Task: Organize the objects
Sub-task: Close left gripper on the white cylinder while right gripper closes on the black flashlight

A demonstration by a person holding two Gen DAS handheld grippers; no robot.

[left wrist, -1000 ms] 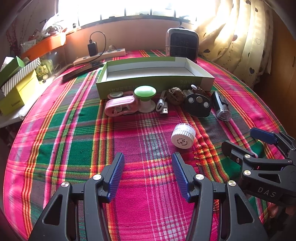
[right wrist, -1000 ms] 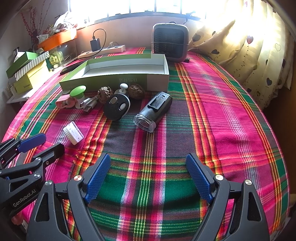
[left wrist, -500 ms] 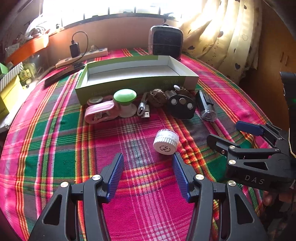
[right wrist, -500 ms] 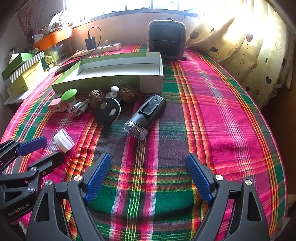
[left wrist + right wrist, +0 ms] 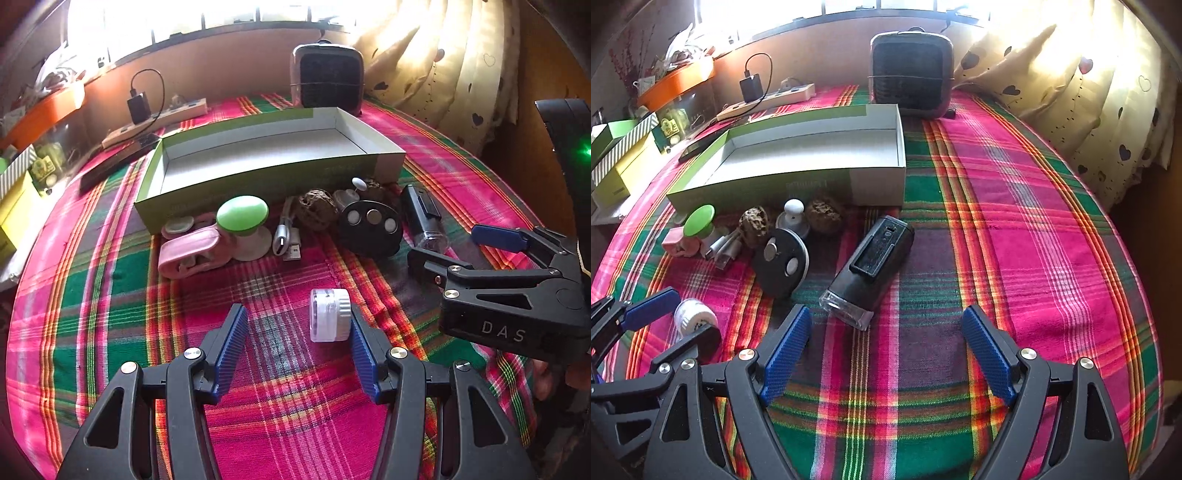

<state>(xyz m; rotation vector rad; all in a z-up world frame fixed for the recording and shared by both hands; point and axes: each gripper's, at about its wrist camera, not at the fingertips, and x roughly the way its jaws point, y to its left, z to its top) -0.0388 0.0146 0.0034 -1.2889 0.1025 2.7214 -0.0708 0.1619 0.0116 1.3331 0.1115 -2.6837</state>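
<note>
The left gripper [image 5: 297,339] stands released, jaws wide — the small white cap [image 5: 330,315] lies on the plaid cloth [image 5: 295,398] against its right-hand pad. The right gripper [image 5: 886,350] gapes empty before the black flashlight [image 5: 871,266]. Beyond — the green box [image 5: 258,184].

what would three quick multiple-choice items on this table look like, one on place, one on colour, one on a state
1. Where is the small white jar?
A. in the box
B. between the left gripper fingers
C. on the heater

2. What colour is the round cap beside the pink case?
A. green
B. blue
C. black

3. What state is the open box in?
A. full
B. lidded
C. empty

Key: B, the jar sits against the right-side finger, jaws spread; A, its top is bright green; C, only the bare white floor shows.
</note>
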